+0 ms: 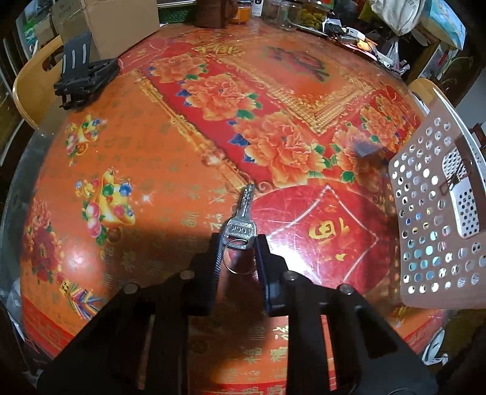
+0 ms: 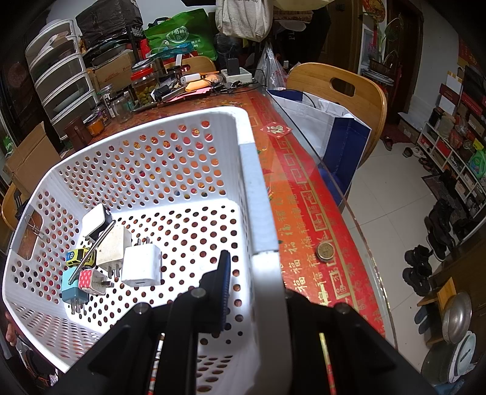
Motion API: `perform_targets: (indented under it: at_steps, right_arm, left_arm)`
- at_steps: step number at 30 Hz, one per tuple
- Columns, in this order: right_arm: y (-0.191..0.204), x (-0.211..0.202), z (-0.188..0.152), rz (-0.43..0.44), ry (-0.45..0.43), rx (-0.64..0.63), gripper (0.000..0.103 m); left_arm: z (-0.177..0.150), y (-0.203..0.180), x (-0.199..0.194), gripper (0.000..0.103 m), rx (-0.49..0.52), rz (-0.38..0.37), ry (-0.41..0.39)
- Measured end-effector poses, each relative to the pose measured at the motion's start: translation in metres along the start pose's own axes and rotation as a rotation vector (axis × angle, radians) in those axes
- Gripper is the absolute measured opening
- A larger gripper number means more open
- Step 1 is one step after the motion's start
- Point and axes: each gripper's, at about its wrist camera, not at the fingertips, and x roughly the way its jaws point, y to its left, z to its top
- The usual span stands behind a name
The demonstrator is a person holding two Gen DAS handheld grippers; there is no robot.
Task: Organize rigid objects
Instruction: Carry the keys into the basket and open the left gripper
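A silver key (image 1: 241, 226) on a wire ring sits between the tips of my left gripper (image 1: 238, 244), which is shut on the key's head; its blade points away over the red and orange tabletop (image 1: 170, 170). The white perforated basket (image 1: 431, 218) stands to the right of it. My right gripper (image 2: 252, 273) is shut on the near right wall of the basket (image 2: 152, 170), with one finger (image 2: 223, 285) inside and the other hidden outside the wall. In the basket lie several plug chargers (image 2: 141, 267), a yellow toy car (image 2: 76, 256) and a thin metal rod (image 2: 91, 252).
A black plastic stand (image 1: 85, 73) and a cardboard box (image 1: 121, 24) sit at the table's far left, jars (image 1: 285, 15) and clutter along the back. A coin (image 2: 325, 252) lies right of the basket near the glass table edge. Behind it, a wooden chair (image 2: 343, 91) holds a blue and white bag (image 2: 334, 133).
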Motion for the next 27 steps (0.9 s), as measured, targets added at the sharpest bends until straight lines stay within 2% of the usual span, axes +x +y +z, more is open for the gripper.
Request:
perform_targets:
  at_steps: [2,3,4,15,27]
  right_arm:
    - [0.000,0.000,0.000,0.000,0.000,0.000,0.013]
    - [0.000,0.000,0.000,0.000,0.000,0.000,0.013]
    - [0.000,0.000,0.000,0.000,0.000,0.001,0.013]
    - [0.000,0.000,0.000,0.000,0.000,0.000,0.013]
    - [0.000,0.001,0.001,0.000,-0.001,0.000,0.013]
  left_arm:
    - [-0.001,0.000,0.000,0.015,-0.006,-0.001,-0.005]
    - [-0.001,0.001,0.000,0.006,-0.009,-0.005,-0.005]
    - [-0.002,0.001,0.000,0.003,-0.012,-0.008,-0.001]
    - [-0.007,0.003,-0.004,0.003,-0.022,-0.025,-0.024]
    - [-0.005,-0.008,-0.039,0.002,0.027,-0.021,-0.107]
